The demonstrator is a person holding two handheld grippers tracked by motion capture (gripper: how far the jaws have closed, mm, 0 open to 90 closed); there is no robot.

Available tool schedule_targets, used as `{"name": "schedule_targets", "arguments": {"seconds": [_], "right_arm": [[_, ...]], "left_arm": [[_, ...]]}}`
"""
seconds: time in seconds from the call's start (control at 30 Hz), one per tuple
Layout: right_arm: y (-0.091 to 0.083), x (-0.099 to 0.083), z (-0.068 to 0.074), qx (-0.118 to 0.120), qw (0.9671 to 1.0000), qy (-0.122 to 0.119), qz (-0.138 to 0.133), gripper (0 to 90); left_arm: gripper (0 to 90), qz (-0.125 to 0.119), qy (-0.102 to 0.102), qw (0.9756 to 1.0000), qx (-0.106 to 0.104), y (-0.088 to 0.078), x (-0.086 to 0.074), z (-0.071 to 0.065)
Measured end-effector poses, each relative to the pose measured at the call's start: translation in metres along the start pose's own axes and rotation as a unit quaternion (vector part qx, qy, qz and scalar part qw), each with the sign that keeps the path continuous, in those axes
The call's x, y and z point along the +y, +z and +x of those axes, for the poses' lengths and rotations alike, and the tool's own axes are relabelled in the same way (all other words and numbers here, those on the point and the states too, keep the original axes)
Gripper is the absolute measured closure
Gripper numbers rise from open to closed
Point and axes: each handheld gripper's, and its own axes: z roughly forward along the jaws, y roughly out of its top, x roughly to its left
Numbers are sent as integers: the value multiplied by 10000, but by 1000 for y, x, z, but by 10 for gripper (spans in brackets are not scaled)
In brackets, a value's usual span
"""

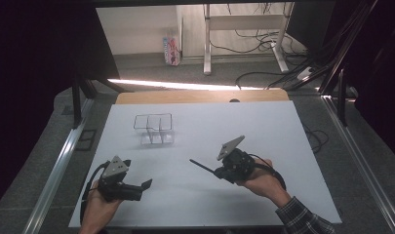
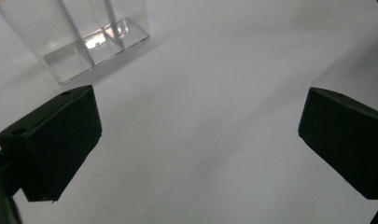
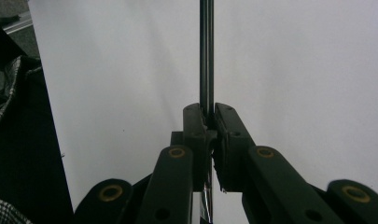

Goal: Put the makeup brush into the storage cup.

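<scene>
A clear plastic box (image 1: pixel 154 129) with inner dividers stands on the white table sheet (image 1: pixel 263 131), left of the middle; its base appears in the left gripper view as well (image 2: pixel 84 37). My right gripper (image 1: pixel 216 171) is shut on a thin dark rod (image 1: pixel 201 165), which sticks out level toward the left. Seen along the jaws, the rod (image 3: pixel 206 46) runs straight up from the clamped pads of that gripper (image 3: pixel 208 116). My left gripper (image 1: pixel 136 173) hovers near the front left, jaws wide apart (image 2: pixel 196 140) with only bare sheet between them.
A wooden table edge (image 1: pixel 200 96) shows behind the sheet. Metal rails (image 1: pixel 58 165) run along both sides. Cables (image 1: pixel 263 78) and a white desk frame (image 1: pixel 207 44) lie on the floor beyond. A plaid sleeve (image 1: pixel 302 219) enters at the bottom right.
</scene>
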Motion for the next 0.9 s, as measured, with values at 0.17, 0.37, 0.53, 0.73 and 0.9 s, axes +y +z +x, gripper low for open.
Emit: {"name": "schedule_targets", "arguments": {"seconds": [0.17, 0.37, 0.53, 0.73, 0.9], "right_arm": [[-4, 0, 3, 36, 10000, -79, -1, 841], [-6, 1, 6, 95, 9999, -133, 20, 841], [-5, 1, 7, 120, 9998, -125, 86, 841], [-6, 1, 8, 163, 9996, -193, 138, 841], [-7, 2, 9, 234, 9991, -289, 218, 840]], "left_arm": [[0, 17, 122, 9996, -250, 9, 9, -7], [0, 84, 408, 9981, -449, 18, 21, -13], [0, 231, 661, 9967, -412, 27, 31, -19], [11, 313, 979, 9936, -462, 39, 43, -28], [31, 369, 1209, 9901, -608, 50, 52, -37]]}}
